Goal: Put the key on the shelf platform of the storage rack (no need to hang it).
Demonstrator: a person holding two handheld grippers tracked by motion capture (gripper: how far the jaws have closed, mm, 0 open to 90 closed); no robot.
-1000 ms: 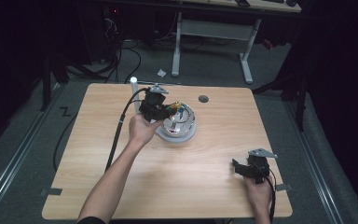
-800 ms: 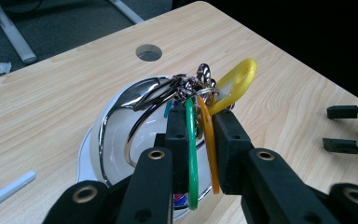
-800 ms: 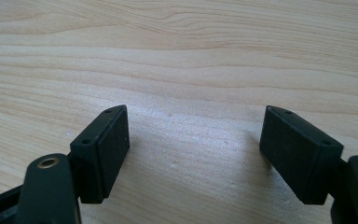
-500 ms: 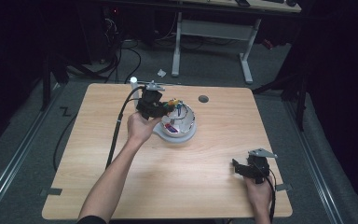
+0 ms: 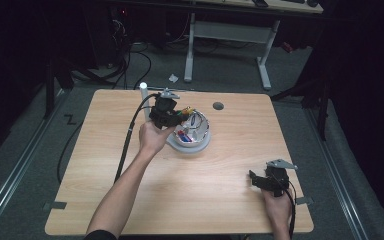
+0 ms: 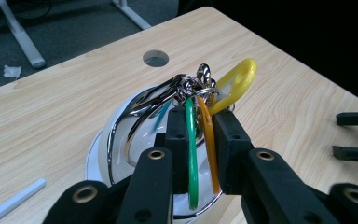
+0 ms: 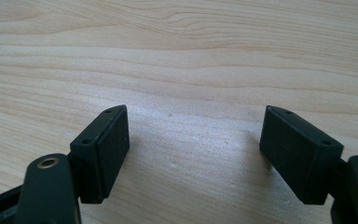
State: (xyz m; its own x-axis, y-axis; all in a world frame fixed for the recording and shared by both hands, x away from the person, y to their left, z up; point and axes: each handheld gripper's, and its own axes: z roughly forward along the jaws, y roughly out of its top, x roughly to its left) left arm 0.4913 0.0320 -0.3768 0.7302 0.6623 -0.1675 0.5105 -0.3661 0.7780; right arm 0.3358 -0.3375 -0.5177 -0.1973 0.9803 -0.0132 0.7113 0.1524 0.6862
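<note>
A: Where clamped in the left gripper (image 6: 200, 154), noted: green tag (image 6: 190, 154) and orange tag (image 6: 209, 149), side by side, pinched between the two black pads.

B: Confirmed. Both tags hung from a split ring (image 6: 200, 88), together with a yellow tag (image 6: 235, 84) sticking up and to the right, clear of the pads.

A: Held directly above a white bowl (image 6: 98, 154). Chrome loops (image 6: 144, 105) from the same bunch draped over its near rim.

B: From the high view, same bunch of keys (image 5: 186, 111) at the top edge of the bowl (image 5: 200, 145), left gripper (image 5: 172, 116) over its left side, left hand (image 5: 152, 137) wrapped behind. Red and blue bits inside the bowl, possibly more tags; too small to tell.

A: Right gripper (image 5: 260, 181) near the front right corner of the table (image 5: 130, 200), well apart from the bowl, right hand (image 5: 276, 210) behind it.

B: Spread wide in its own view (image 7: 193, 144), holding nothing, bare wood grain of the table (image 7: 191, 56) between the pads.

A: Also logged: round hole (image 5: 218, 105) in the table beyond the bowl, white tube (image 5: 143, 92) at the far left edge.
</note>
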